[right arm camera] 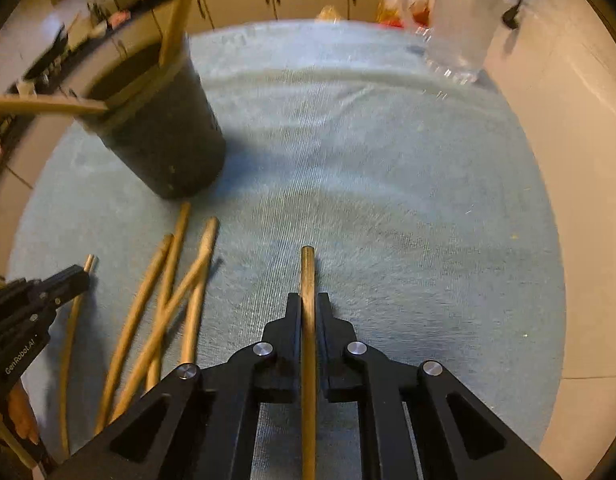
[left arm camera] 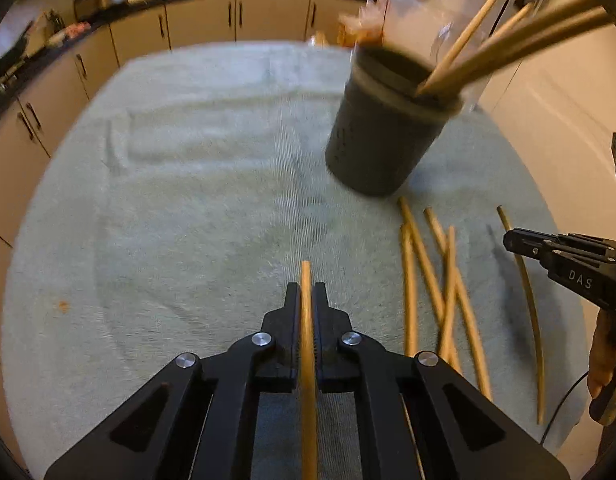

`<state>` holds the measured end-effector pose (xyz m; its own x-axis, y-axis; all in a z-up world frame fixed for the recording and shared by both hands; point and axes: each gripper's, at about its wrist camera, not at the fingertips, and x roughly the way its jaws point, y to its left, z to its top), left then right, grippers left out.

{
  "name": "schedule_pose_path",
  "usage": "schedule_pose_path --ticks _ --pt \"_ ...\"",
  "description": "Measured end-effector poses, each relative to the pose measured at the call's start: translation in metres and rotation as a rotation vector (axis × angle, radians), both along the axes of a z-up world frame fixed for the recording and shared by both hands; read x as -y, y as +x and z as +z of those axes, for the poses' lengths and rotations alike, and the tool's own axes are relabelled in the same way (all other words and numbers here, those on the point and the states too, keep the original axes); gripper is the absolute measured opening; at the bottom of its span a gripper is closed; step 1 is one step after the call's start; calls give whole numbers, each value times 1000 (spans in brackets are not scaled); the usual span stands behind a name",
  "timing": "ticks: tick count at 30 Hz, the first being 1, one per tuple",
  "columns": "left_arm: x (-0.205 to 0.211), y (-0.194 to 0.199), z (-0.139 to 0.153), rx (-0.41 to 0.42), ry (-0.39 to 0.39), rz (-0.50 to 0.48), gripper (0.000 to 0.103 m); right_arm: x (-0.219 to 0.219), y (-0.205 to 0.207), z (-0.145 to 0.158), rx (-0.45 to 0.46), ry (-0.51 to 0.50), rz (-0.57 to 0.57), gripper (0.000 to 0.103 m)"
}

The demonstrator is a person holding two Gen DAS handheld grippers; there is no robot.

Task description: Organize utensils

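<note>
Over a pale green towel [left arm camera: 188,184], the left gripper [left arm camera: 307,296] and the right gripper [right arm camera: 308,304] each clamp one chopstick [left arm camera: 306,280] [right arm camera: 307,272], with a dark holder [left arm camera: 382,136] ahead of both.

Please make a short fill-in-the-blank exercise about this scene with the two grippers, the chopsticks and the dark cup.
1. Each gripper is shut on one ____.
2. The dark cup stands on a pale green ____.
3. The chopsticks already in the cup lean out over its ____.
4. The loose chopsticks lie on the cloth between the two ____.

Missing words: chopstick; cloth; rim; grippers
</note>
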<state>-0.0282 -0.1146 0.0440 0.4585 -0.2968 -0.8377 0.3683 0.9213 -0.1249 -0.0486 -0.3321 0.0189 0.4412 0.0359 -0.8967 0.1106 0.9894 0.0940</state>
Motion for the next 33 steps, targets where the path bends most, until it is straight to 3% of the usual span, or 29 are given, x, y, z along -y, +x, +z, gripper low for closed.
schedule_pose_path --ticks 6,12,24,33 --pt "-14 -38 58 177 -48 13 5 4 -42 69 238 2 -19 7" --pt "-25 -69 95 280 -94 26 5 -2 -90 113 375 29 -40 7" --pt "-43 -147 141 427 -127 38 5 5 -145 139 476 19 -22 7" --pt "-49 -169 163 500 -156 44 5 7 -157 149 517 28 -28 7"
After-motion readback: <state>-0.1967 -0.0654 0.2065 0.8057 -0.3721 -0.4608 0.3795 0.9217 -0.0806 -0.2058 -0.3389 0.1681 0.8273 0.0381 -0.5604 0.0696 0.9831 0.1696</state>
